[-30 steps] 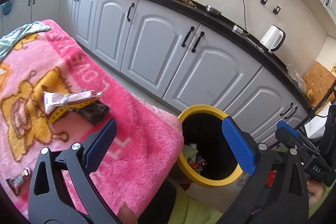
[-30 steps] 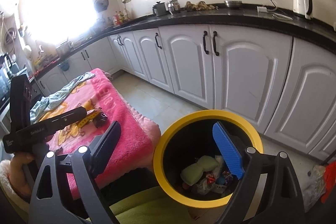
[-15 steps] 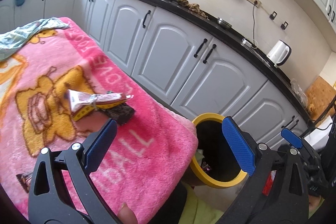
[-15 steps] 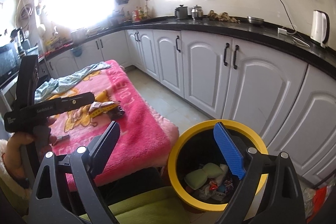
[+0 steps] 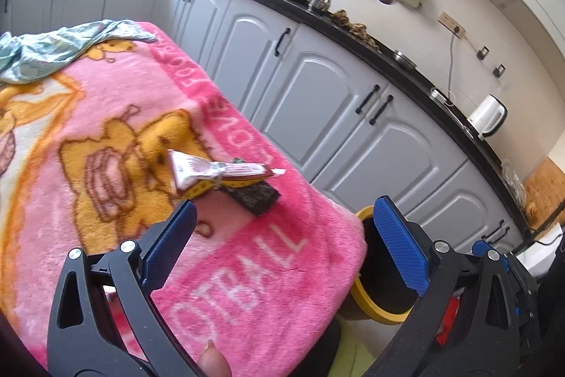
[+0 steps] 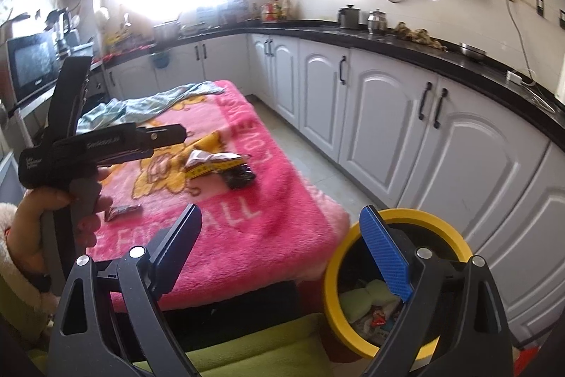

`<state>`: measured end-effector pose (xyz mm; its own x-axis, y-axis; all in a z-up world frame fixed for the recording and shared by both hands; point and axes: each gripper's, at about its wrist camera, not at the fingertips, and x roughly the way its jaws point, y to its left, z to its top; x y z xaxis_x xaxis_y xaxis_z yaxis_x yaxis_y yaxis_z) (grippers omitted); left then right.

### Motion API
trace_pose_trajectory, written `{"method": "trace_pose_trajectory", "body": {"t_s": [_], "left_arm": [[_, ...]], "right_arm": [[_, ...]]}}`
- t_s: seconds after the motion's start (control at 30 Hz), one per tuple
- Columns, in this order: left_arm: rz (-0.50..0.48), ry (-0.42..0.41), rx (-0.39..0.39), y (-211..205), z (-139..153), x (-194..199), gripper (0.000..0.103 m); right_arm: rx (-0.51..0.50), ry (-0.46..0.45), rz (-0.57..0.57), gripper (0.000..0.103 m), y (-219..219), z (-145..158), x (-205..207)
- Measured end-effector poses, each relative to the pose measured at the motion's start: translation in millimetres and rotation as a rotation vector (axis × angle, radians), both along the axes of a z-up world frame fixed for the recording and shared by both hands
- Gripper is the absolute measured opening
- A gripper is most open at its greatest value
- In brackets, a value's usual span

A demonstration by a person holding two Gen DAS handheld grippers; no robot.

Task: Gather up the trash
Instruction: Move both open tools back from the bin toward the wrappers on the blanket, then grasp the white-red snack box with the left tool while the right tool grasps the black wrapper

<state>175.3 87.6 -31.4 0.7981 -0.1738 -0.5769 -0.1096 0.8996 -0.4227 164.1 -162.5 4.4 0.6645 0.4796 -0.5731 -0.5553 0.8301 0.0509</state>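
Wrappers (image 5: 220, 174) lying just past left gripper (image 5: 282, 235) fingers, spread apart; right gripper (image 6: 282, 246) fingers gaping, yellow-rimmed bin (image 6: 455, 242) under right finger.

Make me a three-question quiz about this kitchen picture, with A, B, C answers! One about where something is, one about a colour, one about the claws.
1. Where is the pile of wrappers?
A. In the bin
B. On the pink blanket
C. On the black counter

2. What colour is the rim of the trash bin?
A. Yellow
B. Green
C. Red

3. How are the left claw and right claw?
A. Both shut on trash
B. One open, one shut
C. Both open and empty

Answers:
1 B, the wrappers lie on the blanket, apart from the bin.
2 A, a yellow ring tops the dark bin.
3 C, each claw's blue pads stand wide apart with nothing between them.
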Motion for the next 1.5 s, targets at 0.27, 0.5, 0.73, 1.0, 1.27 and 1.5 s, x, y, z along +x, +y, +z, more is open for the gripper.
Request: {"method": "trace_pose_trajectory", "body": {"t_s": [0.27,0.5,0.73,1.0,1.27,1.5], "left_arm": [[0.081,0.018,-0.031,38,-10,-5,0.092],[0.129,0.05,-0.073,66,-26,-1,0.092],[0.138,0.086,-0.159,83,-44,15,0.092],[0.112,0.142,-0.285,92,-63,46,0.092],[0.112,0.237,-0.42,98,-92,82,0.083],[0.135,0.287,-0.37,97,-95,101,0.065]], "right_arm": [[-0.01,0.018,0.056,0.088,31,-8,3],[-0.032,0.036,0.086,0.088,55,-22,16],[-0.058,0.047,0.108,0.088,86,-41,41],[-0.08,0.064,0.13,0.088,117,-61,76],[-0.1,0.111,0.121,0.088,134,-82,106],[-0.091,0.157,0.117,0.088,139,-95,125]]}}
